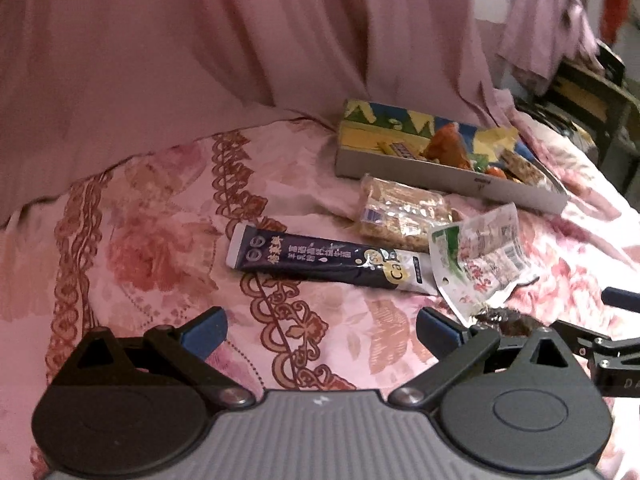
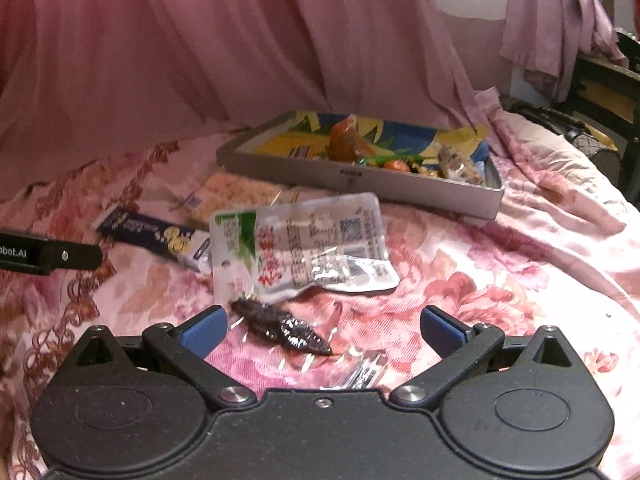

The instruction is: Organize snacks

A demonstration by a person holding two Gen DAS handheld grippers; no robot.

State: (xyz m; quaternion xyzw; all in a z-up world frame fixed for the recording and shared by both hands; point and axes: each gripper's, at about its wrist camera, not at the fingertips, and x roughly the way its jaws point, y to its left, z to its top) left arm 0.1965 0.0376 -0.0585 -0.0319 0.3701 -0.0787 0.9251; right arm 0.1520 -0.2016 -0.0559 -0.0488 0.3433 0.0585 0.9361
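Note:
A shallow grey box (image 1: 440, 178) (image 2: 400, 196) with a colourful lining holds several snacks on a floral bedspread. In front of it lie a clear pack of crispy bars (image 1: 400, 212) (image 2: 236, 192), a long dark-blue stick sachet (image 1: 320, 258) (image 2: 156, 236), and a white and green pouch (image 1: 480, 252) (image 2: 304, 248). A dark snack in clear wrap (image 2: 280, 326) (image 1: 504, 320) lies just ahead of my right gripper (image 2: 323, 330), which is open around nothing. My left gripper (image 1: 322, 330) is open too, over bare cloth, short of the sachet.
Pink curtain fabric (image 1: 240, 40) hangs behind the bed. A chair (image 1: 592, 104) with draped pink cloth stands at the far right. The bedspread (image 2: 520, 280) has free room right of the pouch and at the left (image 1: 140, 240).

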